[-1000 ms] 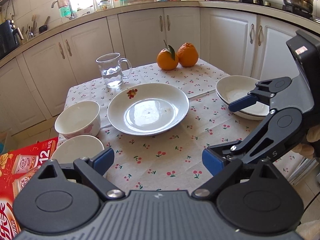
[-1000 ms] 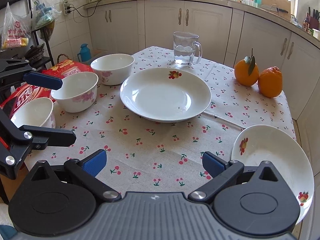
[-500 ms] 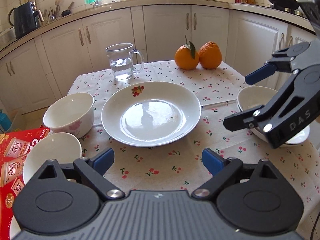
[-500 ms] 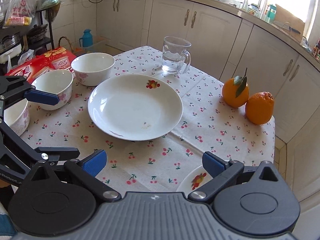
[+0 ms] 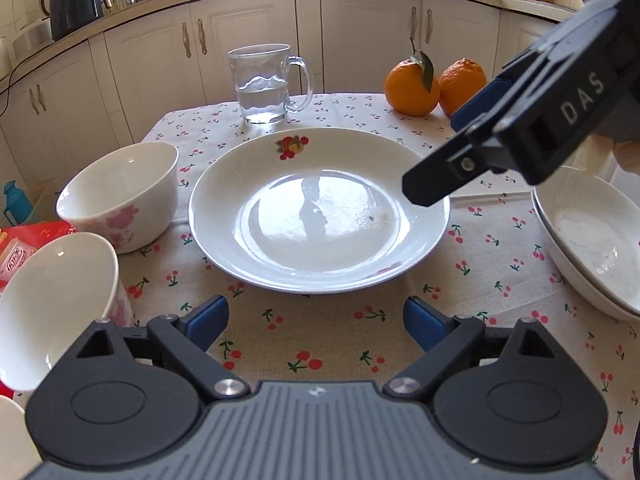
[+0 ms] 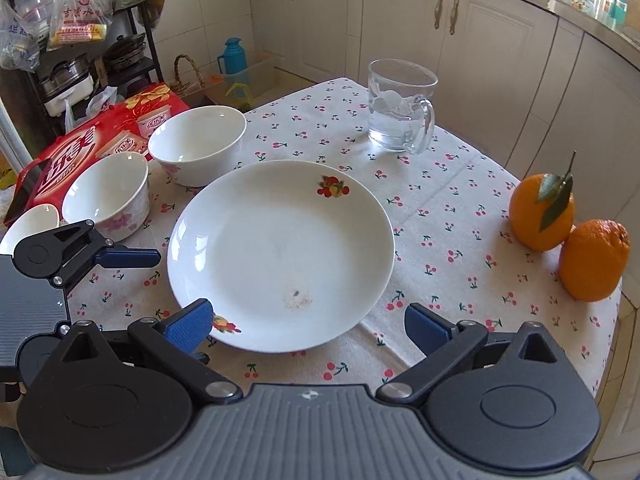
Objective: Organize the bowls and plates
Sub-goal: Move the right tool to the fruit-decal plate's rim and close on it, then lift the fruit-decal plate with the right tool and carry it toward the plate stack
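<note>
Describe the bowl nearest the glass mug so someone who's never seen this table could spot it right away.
Start at the big white plate in the middle of the cherry-print tablecloth. Past its far-left rim stands a deep white bowl with pink flowers on its side. Its twin sits nearer the red box; this one is closer to the glass mug.

a: item one, ahead of the left gripper?
b: glass mug (image 5: 269,85), part filled with water, upright on the cherry-print tablecloth (image 5: 320,340).
a: further right?
b: two oranges (image 5: 434,86), touching, one with a leaf.
a: off the right gripper's left side?
b: red printed package (image 6: 96,140); beyond it a teal flask (image 6: 232,55) and a black rack (image 6: 100,60) hung with plastic bags.
</note>
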